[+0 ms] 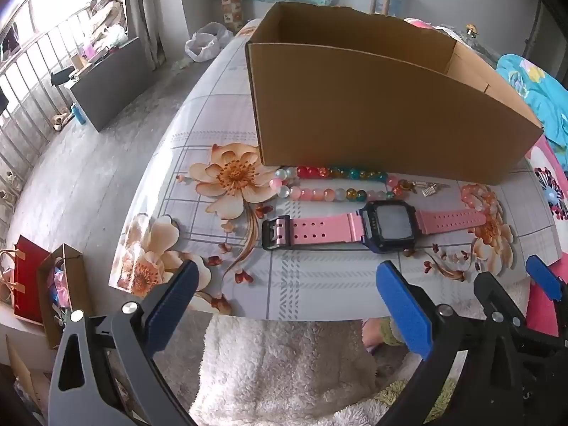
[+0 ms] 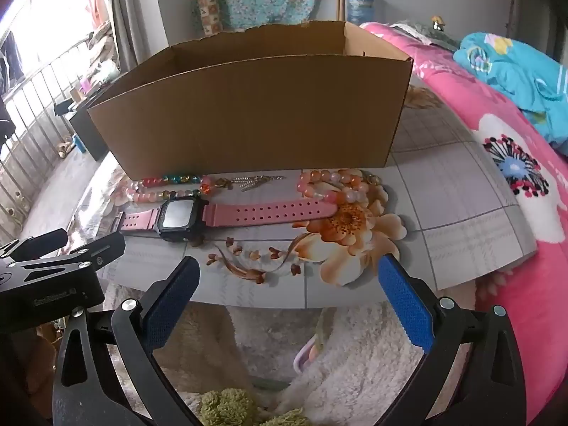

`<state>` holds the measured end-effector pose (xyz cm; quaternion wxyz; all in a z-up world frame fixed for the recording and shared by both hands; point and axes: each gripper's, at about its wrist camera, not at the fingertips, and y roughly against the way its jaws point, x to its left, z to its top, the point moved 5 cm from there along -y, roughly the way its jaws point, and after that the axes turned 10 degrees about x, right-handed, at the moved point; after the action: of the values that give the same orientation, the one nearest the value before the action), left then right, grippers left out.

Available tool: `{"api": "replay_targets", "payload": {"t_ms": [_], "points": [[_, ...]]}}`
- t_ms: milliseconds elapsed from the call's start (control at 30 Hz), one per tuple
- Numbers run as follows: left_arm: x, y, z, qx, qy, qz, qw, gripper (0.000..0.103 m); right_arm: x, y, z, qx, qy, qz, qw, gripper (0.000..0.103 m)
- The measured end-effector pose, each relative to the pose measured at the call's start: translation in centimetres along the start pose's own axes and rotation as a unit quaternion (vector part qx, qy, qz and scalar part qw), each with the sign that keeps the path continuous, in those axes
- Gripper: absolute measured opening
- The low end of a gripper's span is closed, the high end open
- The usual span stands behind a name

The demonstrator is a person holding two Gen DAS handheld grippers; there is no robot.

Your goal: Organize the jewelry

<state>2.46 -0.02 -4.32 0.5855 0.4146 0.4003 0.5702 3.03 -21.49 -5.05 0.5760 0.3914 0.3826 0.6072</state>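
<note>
A pink-strapped watch (image 1: pixel 376 229) with a dark square face lies flat on the flowered table mat (image 1: pixel 319 284), in front of an open cardboard box (image 1: pixel 383 113). A string of coloured beads (image 1: pixel 330 183) lies between watch and box, with a small metal chain (image 1: pixel 431 189) at its right end. In the right wrist view the watch (image 2: pixel 227 214), coloured beads (image 2: pixel 170 186), chain (image 2: pixel 255 180), box (image 2: pixel 255 113) and a pink bead bracelet (image 2: pixel 333 184) show. My left gripper (image 1: pixel 287 294) and right gripper (image 2: pixel 289 287) are both open and empty, short of the mat's near edge.
A fluffy white blanket (image 1: pixel 284 365) lies under both grippers. A pink bedspread (image 2: pixel 514 213) and a blue quilt (image 2: pixel 514 67) lie to the right. The floor, a red bag (image 1: pixel 30 280) and railings are to the left.
</note>
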Motion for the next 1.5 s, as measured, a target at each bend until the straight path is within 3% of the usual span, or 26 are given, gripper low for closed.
{"api": "replay_targets", "payload": {"t_ms": [1500], "points": [[-1.5, -1.5, -0.4, 0.02, -0.014, -0.007, 0.9997, 0.099, -1.1, 0.1, 0.2, 0.001, -0.012, -0.005, 1.0, 0.096]]}}
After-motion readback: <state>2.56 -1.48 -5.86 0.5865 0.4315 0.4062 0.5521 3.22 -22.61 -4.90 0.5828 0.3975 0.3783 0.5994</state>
